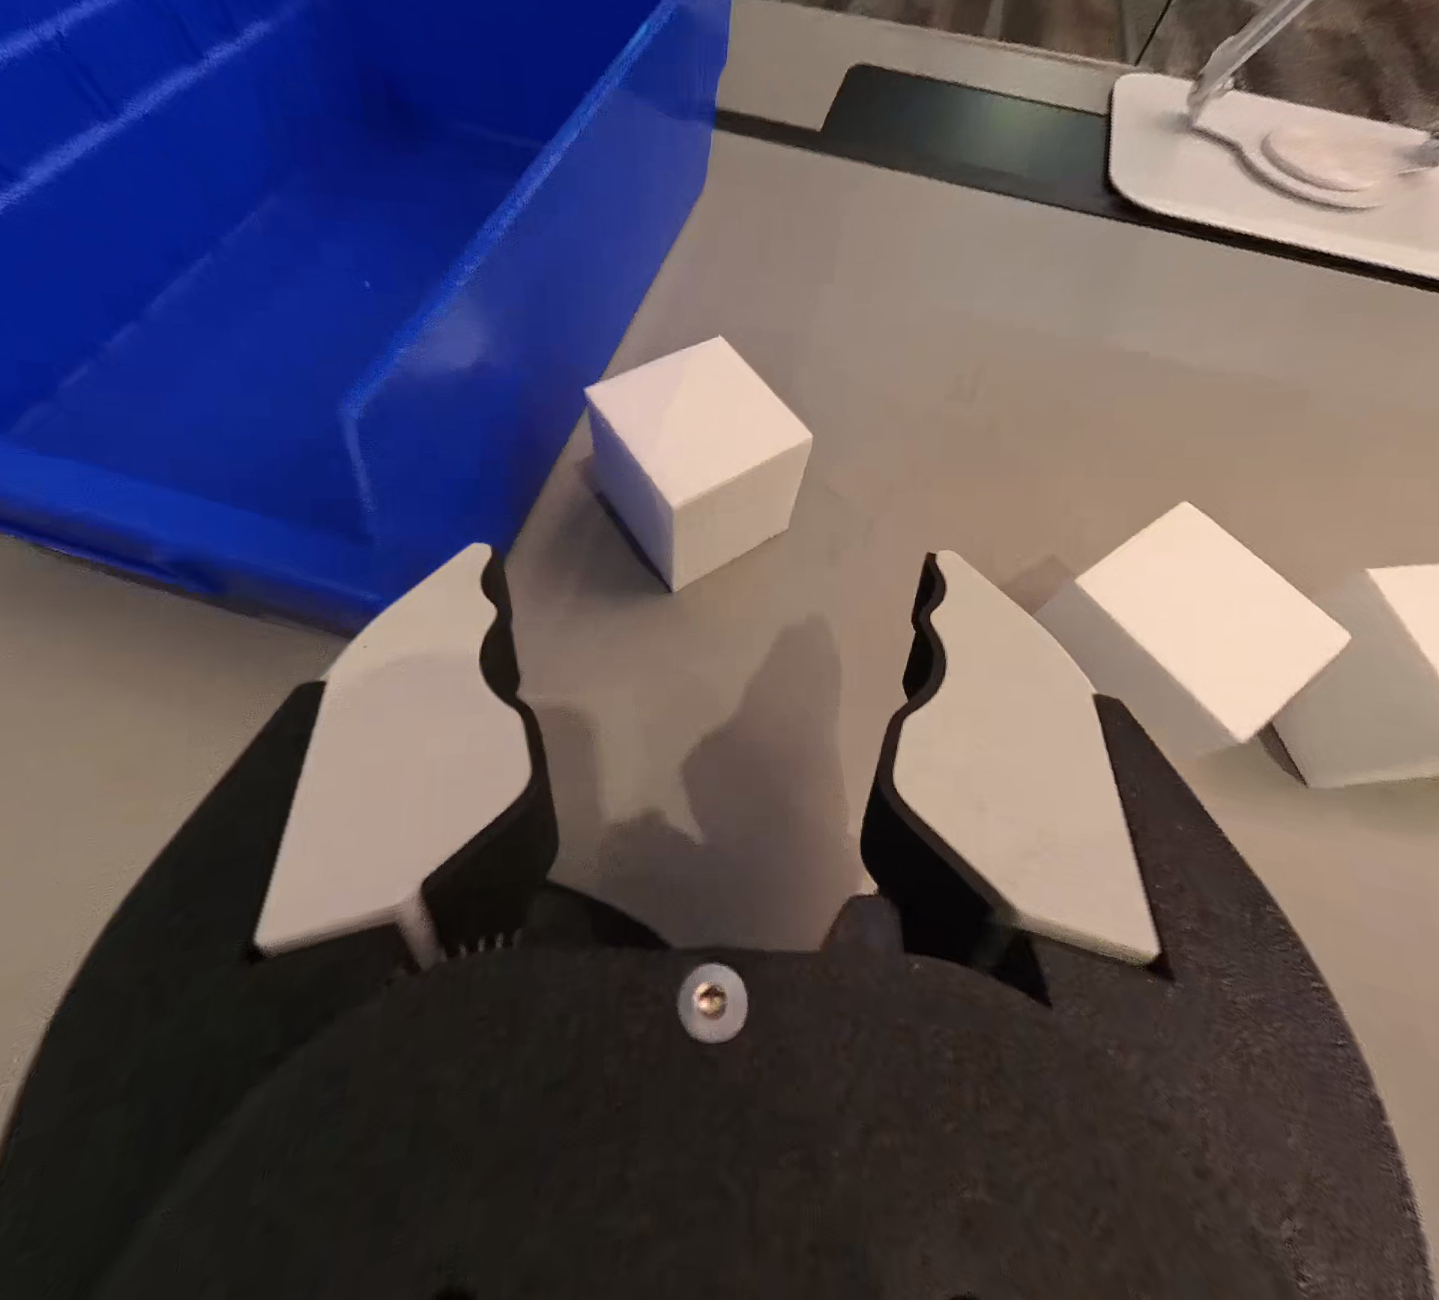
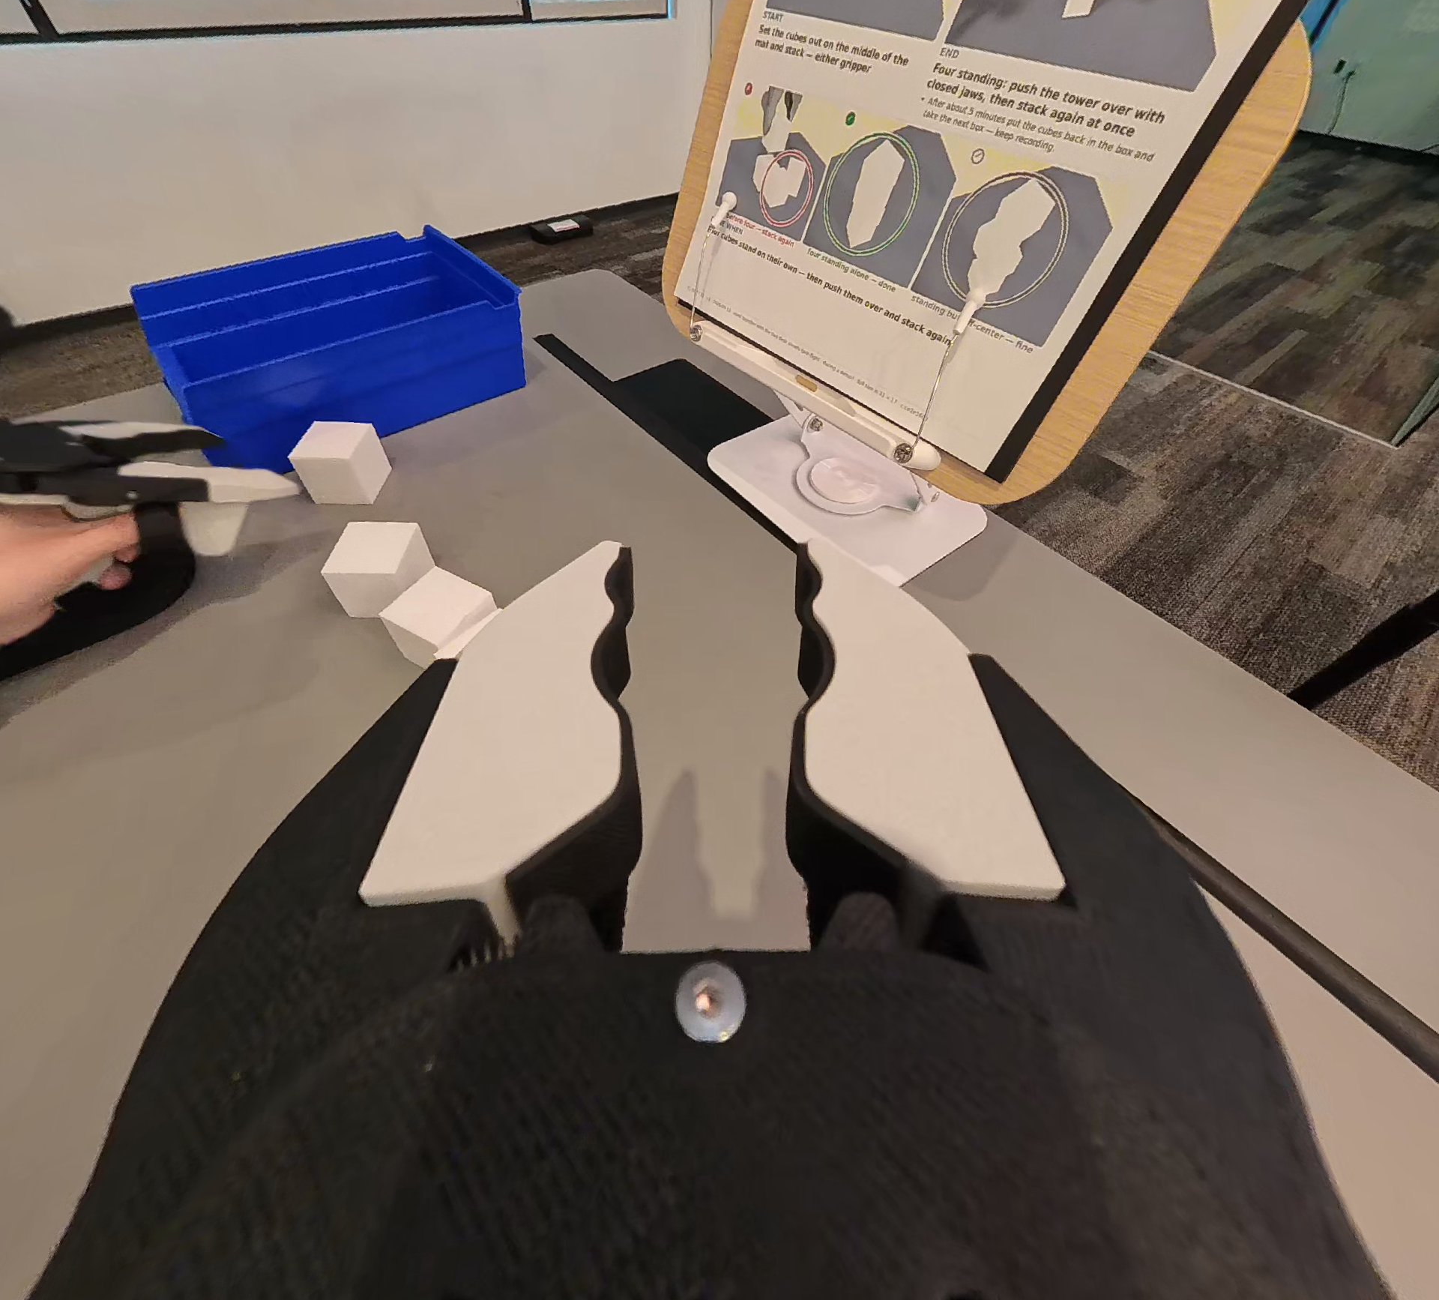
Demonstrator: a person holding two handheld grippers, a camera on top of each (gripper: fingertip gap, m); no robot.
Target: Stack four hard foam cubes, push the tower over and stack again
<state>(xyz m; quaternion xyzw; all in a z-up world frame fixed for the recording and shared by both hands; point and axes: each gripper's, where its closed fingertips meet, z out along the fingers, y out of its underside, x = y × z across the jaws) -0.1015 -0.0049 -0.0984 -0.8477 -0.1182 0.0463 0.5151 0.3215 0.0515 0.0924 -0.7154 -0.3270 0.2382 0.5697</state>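
Cubes: matte white, sharp-edged, scattered. Left hand-held gripper wide, empty; right hand-held gripper narrower, empty.

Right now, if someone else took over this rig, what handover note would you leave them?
Left gripper: open, empty, low over the grey table, aimed at the lone cube beside the blue bin.
Right gripper: open, empty, pointing toward the instruction stand.
Cubes: none stacked. Beyond the lone cube, a leaning cube rests on another cube. A fourth is not clearly visible.
Done: no tower standing.
Left: stack four, push over, restack.
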